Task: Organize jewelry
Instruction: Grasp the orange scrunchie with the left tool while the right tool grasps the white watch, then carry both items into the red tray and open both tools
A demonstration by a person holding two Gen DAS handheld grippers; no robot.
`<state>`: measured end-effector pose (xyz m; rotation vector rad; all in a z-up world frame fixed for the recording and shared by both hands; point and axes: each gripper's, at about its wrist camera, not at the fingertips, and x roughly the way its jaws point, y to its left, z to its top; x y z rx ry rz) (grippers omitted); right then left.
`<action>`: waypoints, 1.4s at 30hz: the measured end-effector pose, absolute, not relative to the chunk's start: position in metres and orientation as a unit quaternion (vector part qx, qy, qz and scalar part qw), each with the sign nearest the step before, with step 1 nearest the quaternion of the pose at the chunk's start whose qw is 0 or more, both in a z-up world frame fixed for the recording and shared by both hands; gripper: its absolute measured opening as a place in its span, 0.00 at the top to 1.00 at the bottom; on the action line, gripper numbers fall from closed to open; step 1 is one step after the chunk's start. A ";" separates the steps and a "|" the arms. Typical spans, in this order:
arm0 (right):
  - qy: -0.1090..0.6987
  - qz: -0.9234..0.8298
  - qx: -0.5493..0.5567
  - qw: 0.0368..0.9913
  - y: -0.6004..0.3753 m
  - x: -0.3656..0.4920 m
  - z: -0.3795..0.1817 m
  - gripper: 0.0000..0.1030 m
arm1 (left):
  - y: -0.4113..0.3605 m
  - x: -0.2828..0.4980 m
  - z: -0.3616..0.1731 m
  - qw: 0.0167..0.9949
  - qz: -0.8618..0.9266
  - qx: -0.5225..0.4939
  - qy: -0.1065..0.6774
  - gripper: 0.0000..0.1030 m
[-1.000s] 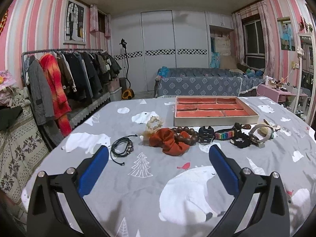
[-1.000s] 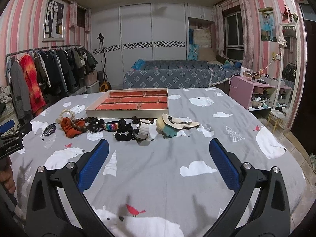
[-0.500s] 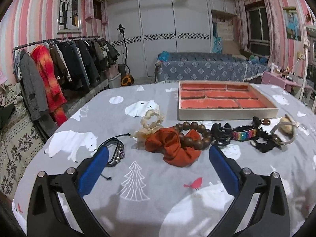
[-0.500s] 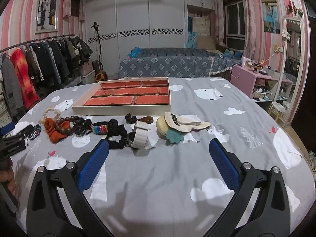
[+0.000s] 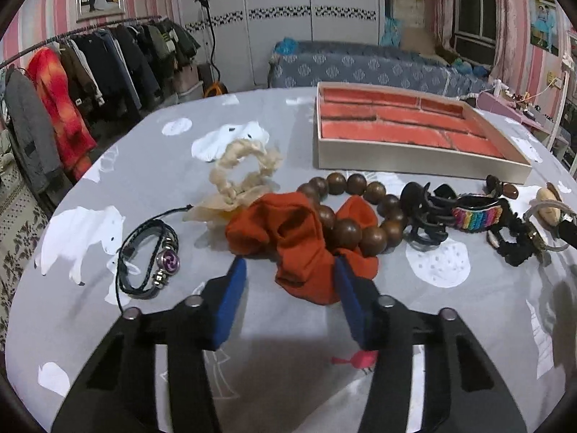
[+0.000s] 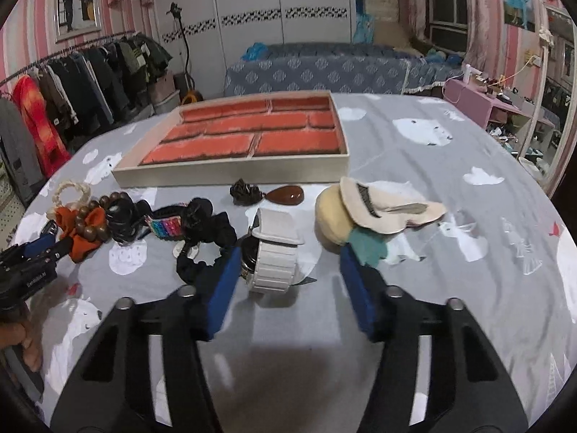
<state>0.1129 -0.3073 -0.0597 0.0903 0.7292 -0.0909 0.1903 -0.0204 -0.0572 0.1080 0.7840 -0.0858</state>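
A red-lined jewelry tray (image 5: 414, 151) (image 6: 230, 171) stands at the back of the table. In front of it lies a row of items. My left gripper (image 5: 290, 278) is open, its fingertips either side of the near edge of an orange scrunchie (image 5: 299, 238) with a wooden bead bracelet (image 5: 360, 213) on it. My right gripper (image 6: 288, 263) is open around a white watch (image 6: 276, 256); a black scrunchie (image 6: 205, 238) lies left of it.
A black cord bracelet (image 5: 151, 256) and cream scrunchie (image 5: 245, 169) lie left of the orange one; a rainbow bracelet (image 5: 476, 216) and black clips (image 5: 425, 213) lie to the right. Cream and teal pouches (image 6: 364, 216) and a brown stone (image 6: 285, 195) lie near the watch.
Both grippers have moved forward and down toward the row of items. Both have narrowed their opening, the left at the orange scrunchie, the right at the white watch.
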 end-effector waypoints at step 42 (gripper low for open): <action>0.269 -0.013 0.033 0.962 -0.303 0.044 0.014 0.80 | -0.042 0.100 0.041 0.958 -0.086 0.064 0.266 0.94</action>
